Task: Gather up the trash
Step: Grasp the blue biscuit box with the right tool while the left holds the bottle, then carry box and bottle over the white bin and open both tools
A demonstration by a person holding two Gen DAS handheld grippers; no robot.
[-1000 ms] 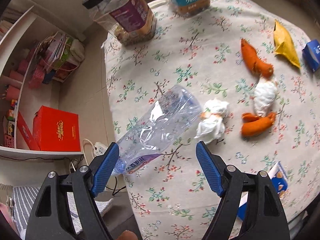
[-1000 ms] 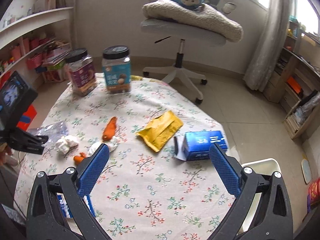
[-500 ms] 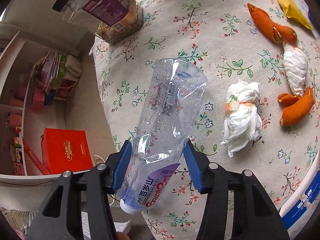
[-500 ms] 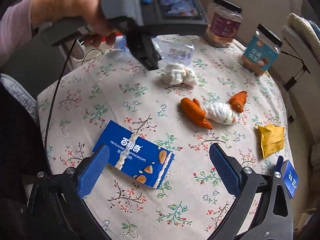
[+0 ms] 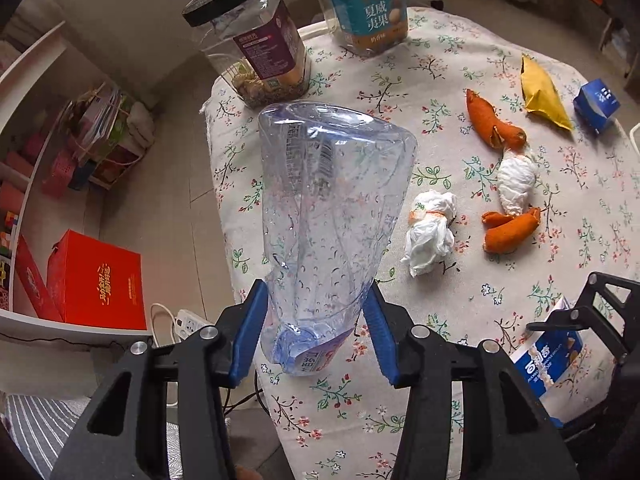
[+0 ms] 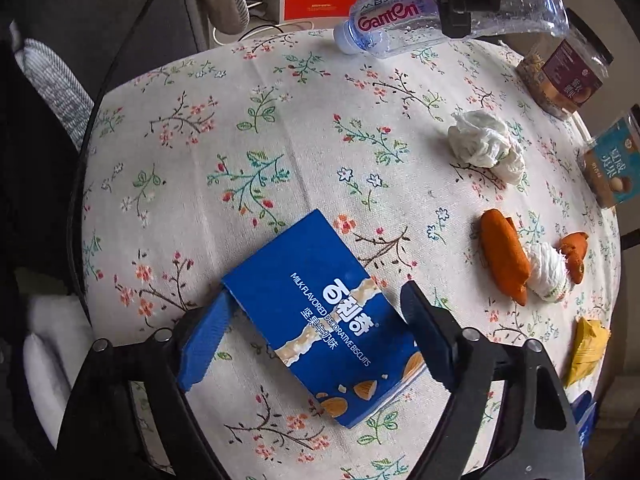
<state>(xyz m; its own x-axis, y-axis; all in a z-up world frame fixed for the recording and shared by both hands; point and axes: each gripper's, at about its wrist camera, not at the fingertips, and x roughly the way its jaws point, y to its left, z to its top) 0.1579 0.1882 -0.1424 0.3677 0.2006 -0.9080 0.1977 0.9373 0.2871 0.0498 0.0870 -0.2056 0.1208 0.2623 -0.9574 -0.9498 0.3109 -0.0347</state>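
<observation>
My left gripper (image 5: 316, 332) is shut on a crushed clear plastic bottle (image 5: 328, 216) and holds it lifted above the floral tablecloth (image 5: 440, 80); the bottle also shows in the right wrist view (image 6: 404, 20). My right gripper (image 6: 316, 340) is open, its fingers on either side of a blue biscuit box (image 6: 328, 320) lying flat on the table. The box also shows in the left wrist view (image 5: 548, 356). Crumpled tissues (image 5: 430, 232), orange peels (image 5: 508, 228) and a yellow wrapper (image 5: 542, 92) lie on the cloth.
Two jars (image 5: 256, 44) (image 5: 368, 4) stand at the table's far edge. A small blue box (image 5: 596, 104) sits at the right. A red box (image 5: 96, 280) stands on a shelf to the left. A power strip (image 5: 188, 320) lies on the floor.
The left gripper closed on the bottle and lifted it off the cloth. The right gripper swung round and came down over the blue biscuit box, fingers now beside it.
</observation>
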